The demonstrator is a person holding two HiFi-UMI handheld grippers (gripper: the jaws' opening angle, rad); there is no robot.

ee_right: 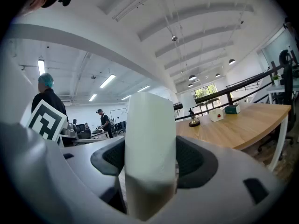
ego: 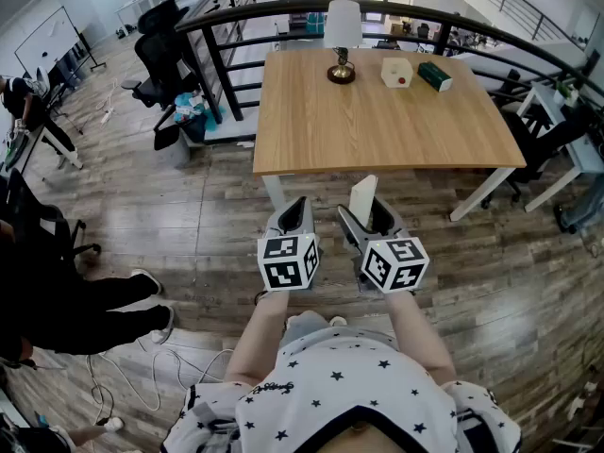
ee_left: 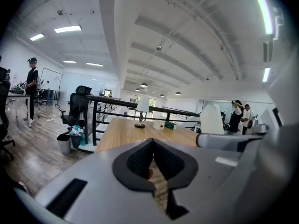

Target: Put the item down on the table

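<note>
Item under transfer: one white block (ee_right: 150,143), tall and narrow with smooth faces and rounded edges; material not clear. It is clamped in the right gripper (ego: 366,217), whose pads press on its two opposite sides low down, most of its length standing out past the jaw tips. It is carried in the air over the wood floor (ego: 217,215), just short of the near edge of the table (ego: 377,121). It keeps its shape under the clamp, so likely stiff. Probably light, judging by how easily it sits so far out from the pads. The smooth skin could slide, and the tall shape may tip on landing. Best hold is the present one, low on the flat sides, setting the far end or a broad face down squarely. Left gripper (ego: 297,213) has its jaws together, nothing between them. Count: one block, two grippers, one table. On its far end stand one table lamp (ego: 342,41), one white box (ego: 396,72) with a red dot and one dark green box (ego: 435,75).
</note>
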